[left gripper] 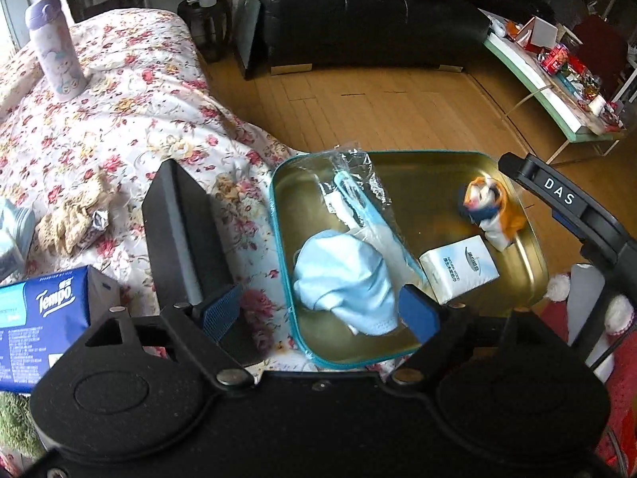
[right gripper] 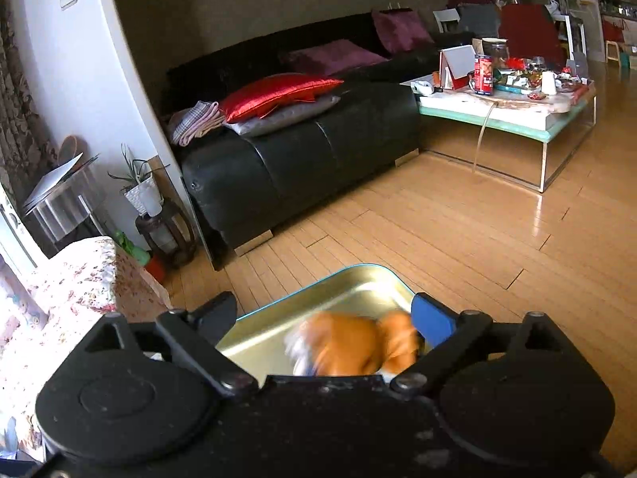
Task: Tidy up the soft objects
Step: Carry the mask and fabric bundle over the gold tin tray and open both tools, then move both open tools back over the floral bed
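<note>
A teal-rimmed gold tin (left gripper: 517, 183) lies on the floral bedspread. In it are a light blue face mask (left gripper: 342, 279), a clear packet with a blue mask (left gripper: 358, 195), a white tissue pack (left gripper: 460, 269) and a small orange plush toy (left gripper: 489, 207). My left gripper (left gripper: 322, 310) is open and empty, its jaws either side of the blue mask, just above it. My right gripper (right gripper: 326, 318) is open above the tin (right gripper: 350, 279); the orange plush toy (right gripper: 354, 344) is blurred between and below its fingers. The right gripper's arm (left gripper: 557, 195) shows over the tin's right edge.
A blue Tempo tissue box (left gripper: 43, 318), a knitted beige item (left gripper: 71, 219), a black box (left gripper: 179, 231) and a pale bottle (left gripper: 55, 47) are on the bed. A red and white Santa item (left gripper: 585, 302) lies right of the tin. A black sofa (right gripper: 298, 159) and a cluttered coffee table (right gripper: 505, 107) stand beyond.
</note>
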